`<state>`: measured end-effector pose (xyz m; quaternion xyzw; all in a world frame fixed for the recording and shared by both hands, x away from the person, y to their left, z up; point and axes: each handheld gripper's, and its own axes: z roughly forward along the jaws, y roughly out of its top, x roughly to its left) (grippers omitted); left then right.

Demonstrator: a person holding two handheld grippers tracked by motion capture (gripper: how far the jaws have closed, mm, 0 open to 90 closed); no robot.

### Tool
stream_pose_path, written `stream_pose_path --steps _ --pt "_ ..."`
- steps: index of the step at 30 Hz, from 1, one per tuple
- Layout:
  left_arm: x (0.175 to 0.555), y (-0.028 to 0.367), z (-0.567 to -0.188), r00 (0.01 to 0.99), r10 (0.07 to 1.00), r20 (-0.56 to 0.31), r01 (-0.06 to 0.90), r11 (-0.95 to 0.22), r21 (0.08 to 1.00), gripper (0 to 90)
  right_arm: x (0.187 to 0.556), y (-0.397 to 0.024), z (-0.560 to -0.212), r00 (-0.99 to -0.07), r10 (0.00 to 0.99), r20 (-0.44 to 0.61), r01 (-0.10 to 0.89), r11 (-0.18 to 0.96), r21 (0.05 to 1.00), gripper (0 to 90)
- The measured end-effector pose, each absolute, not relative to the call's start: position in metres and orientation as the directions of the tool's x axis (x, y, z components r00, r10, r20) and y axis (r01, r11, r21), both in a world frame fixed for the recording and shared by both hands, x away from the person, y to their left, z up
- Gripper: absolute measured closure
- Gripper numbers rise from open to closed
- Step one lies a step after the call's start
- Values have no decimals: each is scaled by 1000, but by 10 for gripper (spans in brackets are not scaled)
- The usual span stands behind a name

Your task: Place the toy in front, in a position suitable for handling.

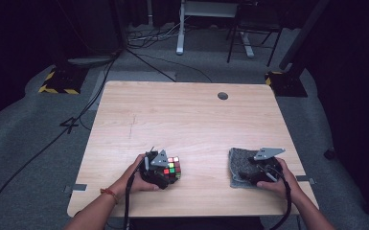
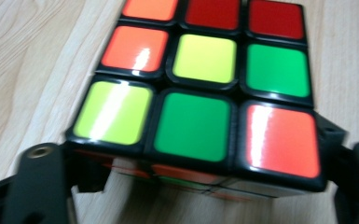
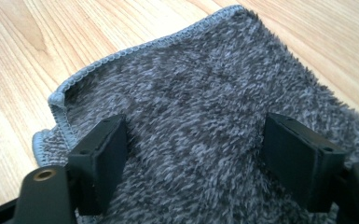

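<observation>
Clamping my left gripper (image 1: 168, 168) on the puzzle cube (image 1: 173, 167), I have its jaws drawn in against the cube's two sides, the coloured top face (image 2: 200, 88) spread just ahead of them in the left gripper view. The cube sits on the wooden table (image 1: 187, 115), well to the left of the grey fleecy cloth (image 1: 242, 160) at the table's near right corner, so that cloth serves as my marker. My right gripper (image 3: 193, 154) hovers low over the cloth with its jaws spread wide, the pile (image 3: 200, 102) lying between them and nothing pinched; whether the pads brush the fibres I cannot tell. By my reading, the cube is secured and that half of the job is done. Left to do: taking hold of the cloth, then bringing cloth and cube together, presumably for a wipe, though which side comes first is a guess.
</observation>
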<state>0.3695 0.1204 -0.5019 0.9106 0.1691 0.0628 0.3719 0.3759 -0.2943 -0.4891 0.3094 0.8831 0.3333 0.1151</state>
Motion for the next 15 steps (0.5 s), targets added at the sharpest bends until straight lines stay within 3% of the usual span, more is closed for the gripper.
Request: stream_pose_path --steps 4,9,15 --pt "373 112 -501 947 320 -13 237 -675 699 321 376 -297 -490 -790 612 16 466 585 664 263" --pt "380 99 -502 954 299 -14 221 -674 705 324 379 -290 -489 -807 590 15 450 600 661 384" --pt "391 92 -502 958 285 -13 210 -675 707 325 388 -278 -489 -818 575 20 440 602 666 384"
